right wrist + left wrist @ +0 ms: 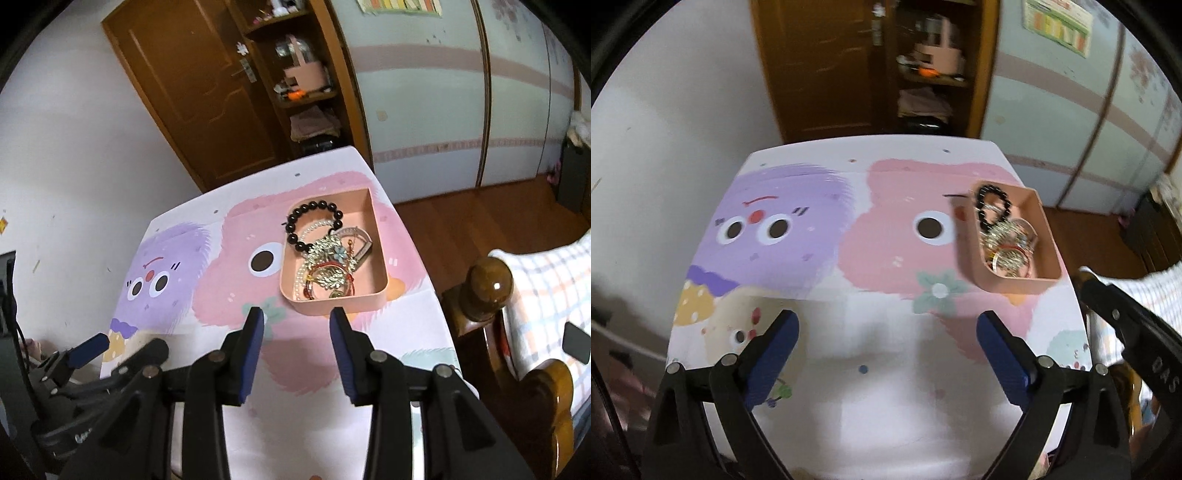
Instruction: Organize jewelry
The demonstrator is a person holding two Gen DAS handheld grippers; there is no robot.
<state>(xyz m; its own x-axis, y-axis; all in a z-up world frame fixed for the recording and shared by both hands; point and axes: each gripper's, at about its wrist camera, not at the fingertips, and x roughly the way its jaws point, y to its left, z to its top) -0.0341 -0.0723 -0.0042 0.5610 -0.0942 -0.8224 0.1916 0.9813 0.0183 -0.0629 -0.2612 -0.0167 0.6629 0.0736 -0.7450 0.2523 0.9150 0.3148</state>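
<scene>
Right gripper [297,325] empty, jaws apart, pink tray [376,254] of jewelry [325,254] just ahead

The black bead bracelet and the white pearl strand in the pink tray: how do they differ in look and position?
The black bead bracelet has large, dark, glossy beads; the white pearl strand has small, pale ones. The bracelet lies on top at the far end of the pink tray as a clear ring; the strand runs partly under the other jewelry. Both are beaded loops inside the same tray.
</scene>
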